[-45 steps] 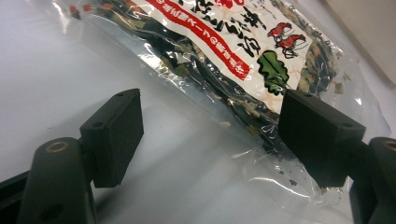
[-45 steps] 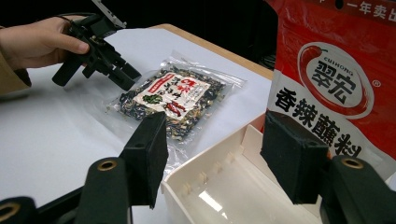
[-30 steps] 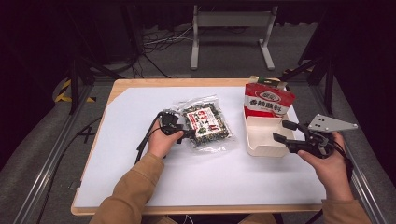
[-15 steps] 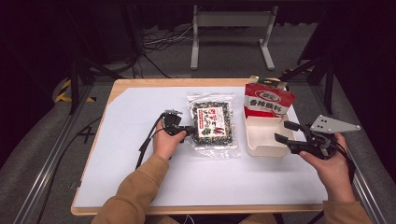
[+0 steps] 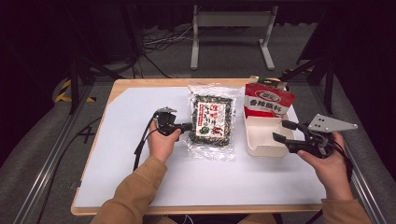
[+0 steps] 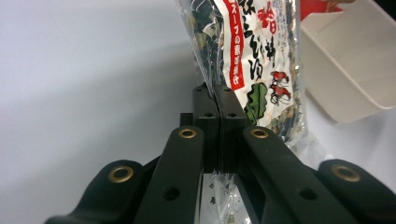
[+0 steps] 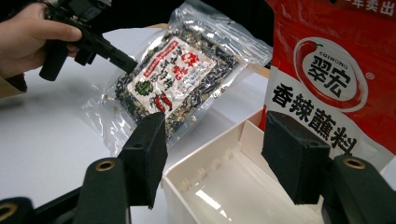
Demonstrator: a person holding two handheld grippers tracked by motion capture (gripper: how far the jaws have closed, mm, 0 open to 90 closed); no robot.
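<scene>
A clear bag of dark dried flakes with a white-and-red label (image 5: pixel 212 119) lies in the middle of the white table top. My left gripper (image 5: pixel 189 127) has just been closing and is shut on the bag's left edge; in the left gripper view its pads (image 6: pixel 229 100) pinch the clear film of the bag (image 6: pixel 252 60). To the right stands a white tray (image 5: pixel 266 151) with a red pouch (image 5: pixel 268 100) leaning at its far end. My right gripper (image 5: pixel 279 130) hovers open over the tray's right side, its jaws (image 7: pixel 217 140) wide apart above the tray (image 7: pixel 219 186) with nothing between them.
The white sheet (image 5: pixel 121 177) covers most of the wooden table, with bare room at the left and front. A cable (image 5: pixel 142 144) trails from the left gripper. A metal stand (image 5: pixel 231 28) is on the floor beyond the table.
The left gripper's jaws closed on the bag's left edge. The hand and bag shifted right toward the tray, and the bag turned more upright. The right hand kept still.
</scene>
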